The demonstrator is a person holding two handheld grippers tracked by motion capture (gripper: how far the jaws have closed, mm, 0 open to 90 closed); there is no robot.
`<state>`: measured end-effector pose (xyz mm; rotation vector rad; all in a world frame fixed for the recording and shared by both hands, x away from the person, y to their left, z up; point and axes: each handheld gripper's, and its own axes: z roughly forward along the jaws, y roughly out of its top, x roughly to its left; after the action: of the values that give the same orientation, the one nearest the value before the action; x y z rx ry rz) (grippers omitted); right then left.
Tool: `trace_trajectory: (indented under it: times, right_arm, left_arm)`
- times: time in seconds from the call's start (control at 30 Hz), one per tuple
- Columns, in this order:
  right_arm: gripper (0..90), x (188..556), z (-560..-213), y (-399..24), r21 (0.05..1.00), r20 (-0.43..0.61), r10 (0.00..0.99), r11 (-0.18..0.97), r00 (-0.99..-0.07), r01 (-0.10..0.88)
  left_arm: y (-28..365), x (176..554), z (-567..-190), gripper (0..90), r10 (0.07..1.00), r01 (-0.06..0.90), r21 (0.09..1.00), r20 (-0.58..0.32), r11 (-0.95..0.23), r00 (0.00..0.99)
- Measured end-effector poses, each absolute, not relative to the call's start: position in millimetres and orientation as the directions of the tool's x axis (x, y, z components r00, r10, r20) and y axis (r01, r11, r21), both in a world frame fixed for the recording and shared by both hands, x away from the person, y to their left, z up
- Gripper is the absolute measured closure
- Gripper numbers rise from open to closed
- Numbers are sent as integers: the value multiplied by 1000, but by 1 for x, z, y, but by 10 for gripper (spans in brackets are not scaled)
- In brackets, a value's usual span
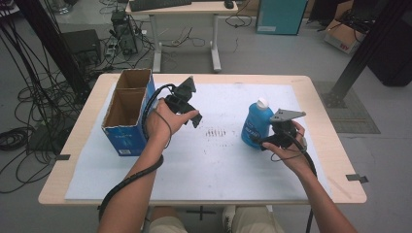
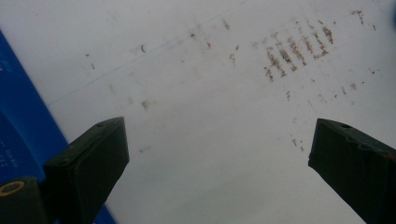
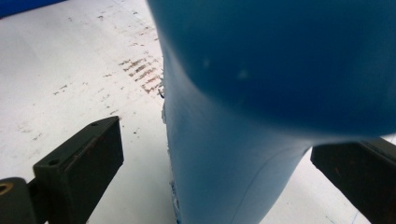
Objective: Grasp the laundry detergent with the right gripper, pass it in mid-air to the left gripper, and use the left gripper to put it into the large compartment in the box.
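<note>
A blue bottle (image 1: 257, 124) with a white cap stands upright on the white mat (image 1: 218, 165), right of centre. My right gripper (image 1: 262, 138) is at its lower side, open. In the right gripper view the bottle (image 3: 261, 70) stands between the spread jaws of my right gripper (image 3: 215, 140), with a gap at the left jaw. My left gripper (image 1: 192, 114) hovers over the mat just right of a blue cardboard box (image 1: 124, 141). In the left gripper view it (image 2: 217, 137) is open with nothing between its fingers, and the box (image 2: 18, 126) sits at the left edge.
The box is open at the top and has two compartments. Brown stains (image 1: 215, 132) mark the mat between the grippers. The wooden table (image 1: 87, 121) borders the mat. On the floor behind are a desk (image 1: 184, 9), cables (image 1: 29, 111) and black frame posts (image 1: 357, 53).
</note>
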<state>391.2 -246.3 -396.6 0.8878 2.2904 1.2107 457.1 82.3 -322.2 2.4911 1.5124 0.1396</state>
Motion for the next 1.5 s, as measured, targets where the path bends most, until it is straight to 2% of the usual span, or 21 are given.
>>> trace_trajectory:
  times: [0.6, 1.5]
  right_arm:
    - [104, 391, -399, -246, 840, -59, 700, 420, -712, 343]
    - [384, 395, -405, -246, 853, -29, 695, 392, -718, 345]
  left_arm:
    - [81, 457, -321, 52, 882, 860, 238, -31, -450, 470]
    - [80, 458, -323, 52, 881, 859, 239, -32, -452, 472]
